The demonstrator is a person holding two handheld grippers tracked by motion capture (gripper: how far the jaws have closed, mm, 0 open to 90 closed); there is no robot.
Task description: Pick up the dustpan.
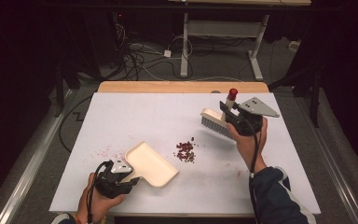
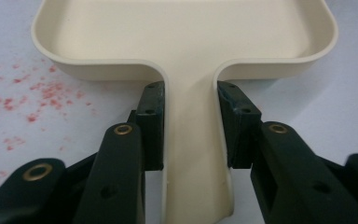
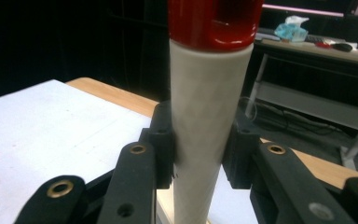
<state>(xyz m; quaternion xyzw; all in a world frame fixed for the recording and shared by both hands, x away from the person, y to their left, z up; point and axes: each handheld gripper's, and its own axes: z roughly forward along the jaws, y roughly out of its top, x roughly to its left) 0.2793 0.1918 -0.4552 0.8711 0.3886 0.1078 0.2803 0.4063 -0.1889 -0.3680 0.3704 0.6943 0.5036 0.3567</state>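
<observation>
High view: cream dustpan (image 1: 150, 164) lies flat at near left of the white table (image 1: 121, 116), left gripper (image 1: 131, 179) clamped on its handle; cream brush (image 1: 216, 122) with grey bristles and a red-capped handle is at far right, right gripper (image 1: 227, 112) closed on that handle. Dark red crumbs (image 1: 185, 151) sit between them with nothing in the way, faint red dust (image 1: 105, 151) just left of the pan. Dark room beyond, cables (image 1: 140, 56) on the floor, a desk frame (image 1: 223, 32) at the far side.
</observation>
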